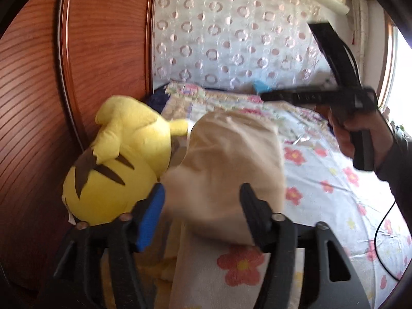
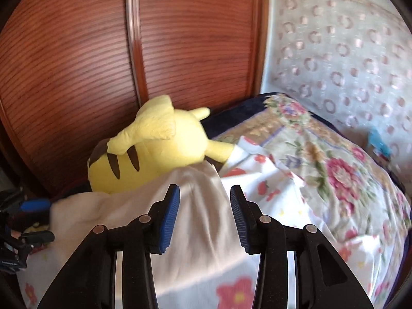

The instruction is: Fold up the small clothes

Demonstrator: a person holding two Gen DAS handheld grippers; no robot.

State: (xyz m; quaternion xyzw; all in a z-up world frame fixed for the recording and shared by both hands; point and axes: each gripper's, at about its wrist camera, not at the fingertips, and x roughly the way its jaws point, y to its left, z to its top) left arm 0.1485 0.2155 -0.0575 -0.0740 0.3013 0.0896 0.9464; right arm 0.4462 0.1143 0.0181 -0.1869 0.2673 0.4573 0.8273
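The cream garment (image 1: 226, 164) is lying bunched on the floral bedsheet (image 1: 334, 180) at lower centre of both views, touching the yellow plush toy (image 1: 121, 159) to its left. The left gripper (image 1: 202, 206) is standing spread, cloth between its jaws, pads not pressing. The right gripper (image 2: 204, 211) is likewise standing spread over the cloth. A wooden headboard (image 2: 77, 64) is filling the upper left.

Garment (image 1: 231, 154): plain cream-beige, no print. Plush toy (image 1: 121, 159): bright yellow with dark brown stripes. Bed sheet (image 1: 334, 180): white with red-pink flowers, yellow centres. Quilt (image 2: 322, 149): beige, pink and green floral. Wardrobe (image 2: 77, 64): reddish-brown, ribbed. Curtain (image 1: 231, 38): white, pink rings. Gripper pads (image 2: 171, 216): blue on black.
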